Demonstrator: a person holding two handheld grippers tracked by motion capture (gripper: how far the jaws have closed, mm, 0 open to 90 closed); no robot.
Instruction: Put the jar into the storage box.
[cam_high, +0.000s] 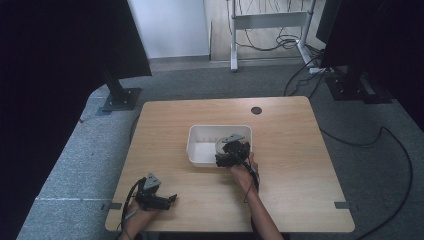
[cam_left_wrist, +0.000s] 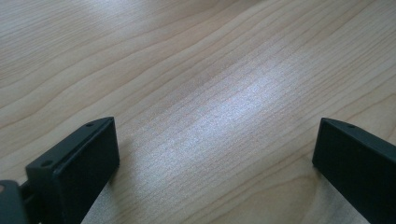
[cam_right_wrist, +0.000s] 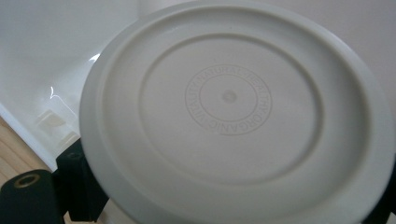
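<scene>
a light wooden table (cam_high: 290, 150) with rounded corners and a dark round hole (cam_high: 256, 110) near its far edge stands on grey carpet (cam_high: 75, 165). black panels (cam_high: 50, 75) on dark metal feet (cam_high: 120, 99) flank it left and right. beyond, a white wall (cam_high: 170, 25) meets a strip of pale floor, where a white metal frame (cam_high: 267, 22) stands amid a tangle of black cables (cam_high: 272, 42). another cable (cam_high: 395, 150) loops over the carpet at right. soft light leaves a pale sheen on the tabletop's grain.
</scene>
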